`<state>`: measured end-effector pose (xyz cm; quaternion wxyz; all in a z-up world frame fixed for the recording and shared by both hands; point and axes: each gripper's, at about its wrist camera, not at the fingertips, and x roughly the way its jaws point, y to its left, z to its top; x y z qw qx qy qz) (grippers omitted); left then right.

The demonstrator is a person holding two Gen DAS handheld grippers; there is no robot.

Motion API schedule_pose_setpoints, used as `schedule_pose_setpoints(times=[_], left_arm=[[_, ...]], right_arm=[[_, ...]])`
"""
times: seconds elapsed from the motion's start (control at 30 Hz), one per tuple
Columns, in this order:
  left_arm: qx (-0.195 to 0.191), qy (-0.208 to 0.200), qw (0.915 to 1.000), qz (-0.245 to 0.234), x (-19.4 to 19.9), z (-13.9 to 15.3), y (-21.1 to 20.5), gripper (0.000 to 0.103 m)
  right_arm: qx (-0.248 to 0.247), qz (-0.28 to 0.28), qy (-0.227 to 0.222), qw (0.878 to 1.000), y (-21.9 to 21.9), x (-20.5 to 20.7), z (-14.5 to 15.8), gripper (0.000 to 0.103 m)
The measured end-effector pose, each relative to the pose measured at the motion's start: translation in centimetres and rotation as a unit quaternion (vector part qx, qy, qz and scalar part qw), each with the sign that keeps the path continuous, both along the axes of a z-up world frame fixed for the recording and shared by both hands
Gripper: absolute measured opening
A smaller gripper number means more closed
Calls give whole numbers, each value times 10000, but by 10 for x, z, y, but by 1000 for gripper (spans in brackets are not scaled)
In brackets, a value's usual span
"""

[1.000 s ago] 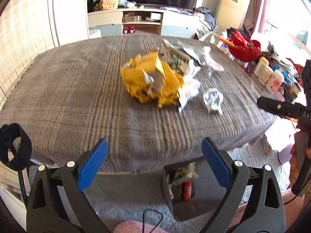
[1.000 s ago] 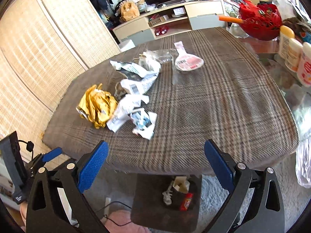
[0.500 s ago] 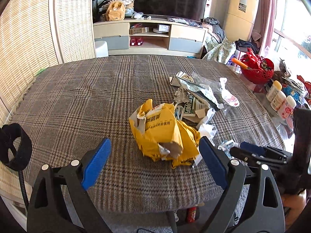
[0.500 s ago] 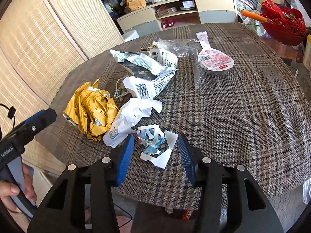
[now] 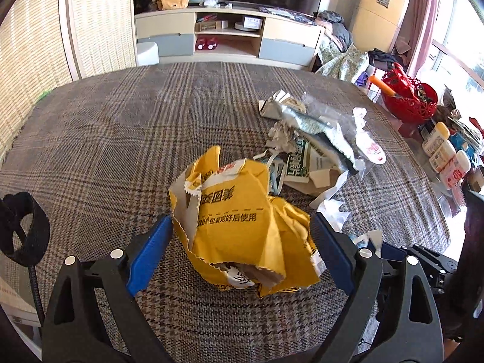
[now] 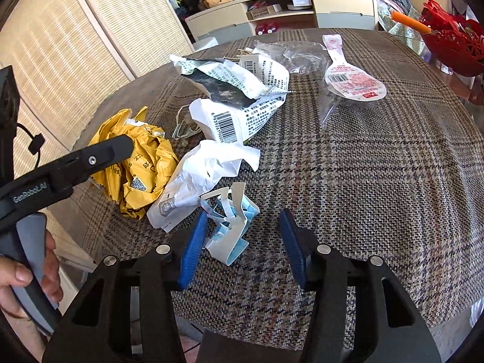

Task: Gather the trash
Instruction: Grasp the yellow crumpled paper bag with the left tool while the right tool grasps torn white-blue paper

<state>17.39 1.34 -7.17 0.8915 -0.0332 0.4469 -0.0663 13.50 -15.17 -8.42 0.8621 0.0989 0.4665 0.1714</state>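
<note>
Plaid-clothed table [image 5: 106,139] is hosting the mess: left gripper [image 5: 240,248] is sitting wide open around the crumpled yellow paper bag [image 5: 242,230], while right gripper [image 6: 242,242], fingers apart too, is straddling the torn white-and-blue wrapper [image 6: 230,227] just right of that bag.

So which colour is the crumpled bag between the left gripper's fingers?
Yellow bag, clearest in left wrist view.

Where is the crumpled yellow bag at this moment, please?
In the left wrist view the crumpled yellow bag lies on the plaid tablecloth between the open fingers of the left hand-held gripper, beside the white wrappers.
</note>
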Motion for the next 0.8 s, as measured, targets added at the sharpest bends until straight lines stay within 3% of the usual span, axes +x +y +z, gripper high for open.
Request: schedule_pose_setpoints(times=[0.03,0.1,0.47,0.8], left_arm=[[-28,34,10000,-13,0,-4,1,87],[-115,66,9999,-23,-1,-8,4,87],[-144,-69,9997,-169,-16,-2,7,59],[-14,-147,9998,123,-55,9,32,55]], right_arm=[[17,13,-4,10000,2,2,-1,38],[43,50,-23,10000,3,2,-1,30],[123,-83,-94,9998,-21,-29,5,26],[167,-255,-106,9995,-50,-68,1,26]])
